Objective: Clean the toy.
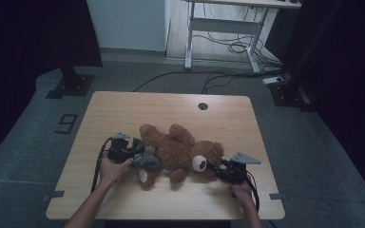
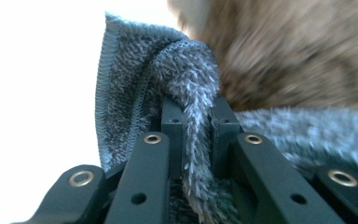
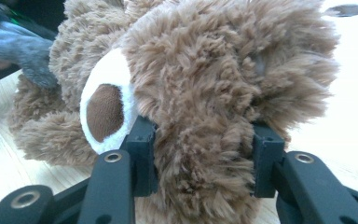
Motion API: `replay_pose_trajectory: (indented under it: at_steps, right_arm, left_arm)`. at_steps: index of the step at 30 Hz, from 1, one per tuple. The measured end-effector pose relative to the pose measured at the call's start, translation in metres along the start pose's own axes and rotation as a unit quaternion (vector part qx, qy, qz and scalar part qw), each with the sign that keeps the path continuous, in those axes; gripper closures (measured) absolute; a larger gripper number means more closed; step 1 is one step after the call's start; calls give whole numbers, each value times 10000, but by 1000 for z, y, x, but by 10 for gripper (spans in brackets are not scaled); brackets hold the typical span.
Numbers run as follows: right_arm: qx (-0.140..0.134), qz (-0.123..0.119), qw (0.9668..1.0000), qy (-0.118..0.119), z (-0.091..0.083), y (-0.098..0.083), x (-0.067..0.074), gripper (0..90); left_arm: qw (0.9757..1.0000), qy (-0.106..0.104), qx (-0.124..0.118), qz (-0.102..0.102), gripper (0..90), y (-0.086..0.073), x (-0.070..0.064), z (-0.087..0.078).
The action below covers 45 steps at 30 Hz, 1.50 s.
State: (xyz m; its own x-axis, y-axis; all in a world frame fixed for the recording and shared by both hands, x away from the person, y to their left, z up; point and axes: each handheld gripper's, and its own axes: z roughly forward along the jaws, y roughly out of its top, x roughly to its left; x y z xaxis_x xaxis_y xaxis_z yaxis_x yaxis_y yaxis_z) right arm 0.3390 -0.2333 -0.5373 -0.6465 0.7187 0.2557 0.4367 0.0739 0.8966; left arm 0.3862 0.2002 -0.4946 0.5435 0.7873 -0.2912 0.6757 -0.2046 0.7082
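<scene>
So the teddy bear is lying on its back mid-table. My left gripper is pinching the grey cloth at its belly, and my right gripper is squeezing its head.

Teddy bear fur — blurred
</scene>
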Motion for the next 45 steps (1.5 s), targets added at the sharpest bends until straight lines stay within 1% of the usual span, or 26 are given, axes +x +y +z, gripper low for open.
replay_pose_trajectory:
  at_steps: [1, 2, 3, 6, 8, 10, 12, 14, 16, 17, 19, 20, 21, 23, 26, 27, 28, 29, 30, 31, 33, 34, 36, 38, 42, 45]
  right_arm:
    - [-10, -1, 10000, 3, 0, 0, 0, 543]
    - [-12, 3, 10000, 5, 0, 0, 0, 542]
    - [-8, 11, 10000, 15, 0, 0, -1, 543]
    - [-11, 4, 10000, 18, 0, 0, -1, 543]
    - [-8, 10, 10000, 14, 0, 0, -1, 542]
    - [-4, 8, 10000, 8, 0, 0, -1, 542]
    - [-15, 18, 10000, 11, 0, 0, -1, 542]
    - [-17, 22, 10000, 14, 0, 0, -1, 542]
    - [-25, 13, 10000, 13, 0, 0, -1, 542]
    - [-34, 0, 10000, 5, 0, -1, -1, 542]
    - [-30, -11, 10000, 2, 0, -1, 0, 542]
    - [-25, -40, 10000, -20, 0, -1, 0, 542]
    - [-34, -53, 10000, -33, 0, -1, 0, 543]
    - [-32, -69, 10000, -38, 0, -1, 1, 543]
    - [-38, -86, 10000, -18, 0, 0, 1, 543]
    - [-39, -84, 10000, -17, 0, 0, 1, 543]
    - [-40, -83, 10000, -20, 0, 0, 1, 543]
    - [-40, -86, 10000, -26, 0, 0, 1, 543]
    - [-41, -88, 9999, -34, 0, 0, 2, 543]
    - [-40, -90, 9999, -37, 0, 0, 2, 543]
    - [-33, -99, 9999, -43, 0, 0, 2, 543]
    - [-39, -89, 9999, -35, 0, 0, 2, 543]
    - [-37, -70, 10000, -23, 1, 0, 1, 543]
    - [-36, -63, 10000, -17, 1, 0, 1, 543]
    - [-31, -83, 10000, -39, 0, 0, 2, 543]
    - [-30, -88, 9999, -41, 0, 0, 2, 543]
  left_arm:
    - [9998, -51, -152, 113, 799, 4, -4, -8]
    - [9992, -45, -261, 294, 799, 9, -10, -15]
    - [9980, -123, -391, 482, 799, 17, -19, -23]
    - [9948, -251, -640, 755, 799, 35, -39, -34]
    - [9926, -353, -782, 859, 799, 47, -52, -35]
    - [9911, -367, -883, 923, 798, 59, -63, -31]
    - [9908, -423, -885, 932, 797, 68, -71, -22]
    - [9913, -496, -766, 949, 796, 77, -81, -6]
    - [9923, -537, -620, 929, 793, 81, -88, 11]
    - [9930, -492, -505, 948, 792, 82, -90, 21]
    - [9951, -301, -235, 909, 790, 79, -91, 38]
    - [9957, -276, -197, 864, 790, 77, -88, 42]
    - [9967, -283, -187, 741, 790, 74, -82, 44]
    - [9976, -310, -207, 589, 790, 70, -71, 40]
    - [9984, -142, -200, 515, 790, 65, -56, 30]
    - [9988, -72, -161, 451, 790, 63, -49, 25]
    - [9989, 6, -143, 456, 791, 61, -45, 23]
    - [9988, 161, -113, 438, 791, 58, -39, 20]
    - [9988, 225, -72, 420, 792, 56, -35, 19]
    - [9991, 260, -28, 338, 792, 51, -27, 16]
    - [9994, 232, -89, 232, 791, 46, -20, 12]
    - [9994, 252, -99, 220, 791, 46, -18, 9]
    - [9993, 265, -180, 202, 791, 47, -18, 4]
    - [9993, 205, -214, 231, 791, 54, -22, 1]
    - [9987, 124, -161, 467, 792, 69, -41, 8]
    - [9983, -17, -75, 578, 792, 80, -58, 21]
